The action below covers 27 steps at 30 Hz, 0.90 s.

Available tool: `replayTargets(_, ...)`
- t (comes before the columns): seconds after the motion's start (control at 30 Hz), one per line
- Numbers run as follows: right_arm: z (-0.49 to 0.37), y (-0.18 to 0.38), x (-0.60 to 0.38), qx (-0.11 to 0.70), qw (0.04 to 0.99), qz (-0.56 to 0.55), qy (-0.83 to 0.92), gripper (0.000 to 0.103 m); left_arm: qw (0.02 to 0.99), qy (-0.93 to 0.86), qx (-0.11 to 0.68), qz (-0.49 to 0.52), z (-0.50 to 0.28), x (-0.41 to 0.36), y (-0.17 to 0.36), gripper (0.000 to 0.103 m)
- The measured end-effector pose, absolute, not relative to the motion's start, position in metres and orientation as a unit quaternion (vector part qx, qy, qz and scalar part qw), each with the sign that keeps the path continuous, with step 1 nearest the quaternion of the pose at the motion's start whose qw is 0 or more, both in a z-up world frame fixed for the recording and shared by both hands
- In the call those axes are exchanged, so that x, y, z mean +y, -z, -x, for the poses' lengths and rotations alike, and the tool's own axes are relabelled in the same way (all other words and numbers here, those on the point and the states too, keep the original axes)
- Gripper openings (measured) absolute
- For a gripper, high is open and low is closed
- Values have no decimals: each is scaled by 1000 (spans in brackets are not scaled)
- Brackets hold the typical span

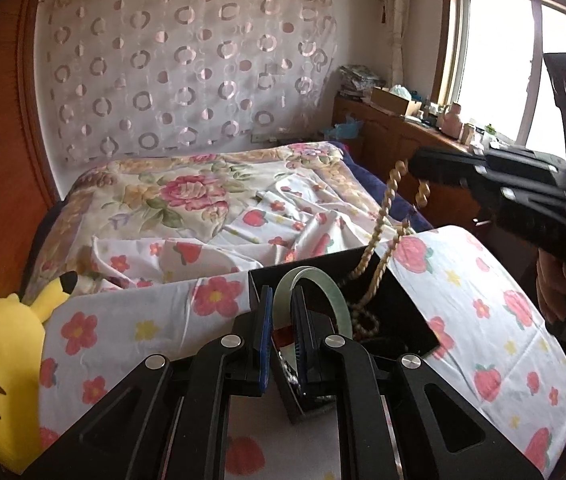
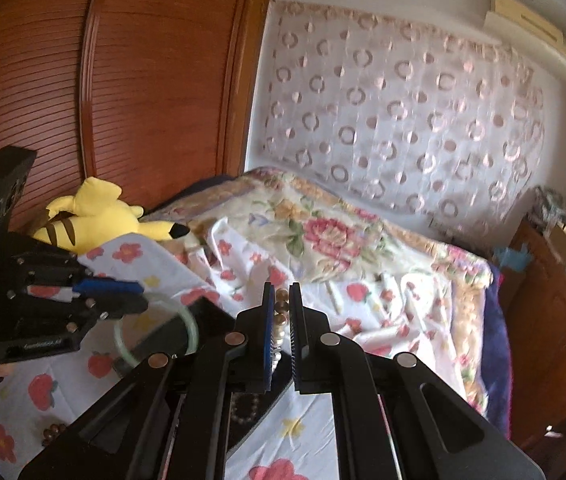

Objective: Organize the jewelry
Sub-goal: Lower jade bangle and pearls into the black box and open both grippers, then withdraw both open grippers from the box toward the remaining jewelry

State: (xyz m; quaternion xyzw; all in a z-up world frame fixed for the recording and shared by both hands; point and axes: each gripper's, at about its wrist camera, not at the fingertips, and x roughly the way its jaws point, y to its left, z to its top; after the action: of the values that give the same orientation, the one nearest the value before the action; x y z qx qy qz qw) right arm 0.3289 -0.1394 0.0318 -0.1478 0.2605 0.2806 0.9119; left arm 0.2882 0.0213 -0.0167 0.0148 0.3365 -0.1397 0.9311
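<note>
A black box (image 1: pixel 399 300) sits on a flower-print cloth. My left gripper (image 1: pixel 283 312) is shut on a pale green bangle (image 1: pixel 323 284), held upright over the box; the bangle also shows in the right wrist view (image 2: pixel 191 320). My right gripper (image 2: pixel 281 300) is shut on a tan bead necklace (image 2: pixel 281 320). In the left wrist view the right gripper (image 1: pixel 415 168) is raised at the right, and the necklace (image 1: pixel 379 232) hangs from it down into the box. A darker bead string (image 2: pixel 245 408) lies in the box.
The box rests on a small surface covered with flower-print cloth (image 1: pixel 483 292), in front of a bed with a floral quilt (image 1: pixel 187 192). A yellow plush toy (image 2: pixel 95 216) lies at the left. A wooden cabinet (image 1: pixel 395 136) with clutter stands at the right under a window. Brown beads (image 2: pixel 53 434) lie on the cloth.
</note>
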Motion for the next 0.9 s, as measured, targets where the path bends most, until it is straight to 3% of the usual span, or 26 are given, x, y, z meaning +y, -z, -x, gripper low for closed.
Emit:
replayTargets(0.33, -318, -3, -138, 298, 897, 134, -298, 10, 926, 151, 345, -10, -312, 12, 23, 10)
replayTargets(0.43, -309, -2, -144, 301, 898, 117, -300, 22, 926, 158, 344, -10, -311, 8, 22, 9)
replayTargets(0.8, -259, 13, -154, 320, 895, 95, -297, 22, 931, 169, 322, -19, -274, 0, 5, 10)
replayTargets(0.87, -249, 16, -154, 322, 894, 90, -297, 22, 933, 166, 320, -23, -266, 0, 5, 17)
replayTargets(0.9, -246, 17, -155, 323, 894, 89, -296, 22, 934, 164, 317, -25, -261, 0, 5, 31)
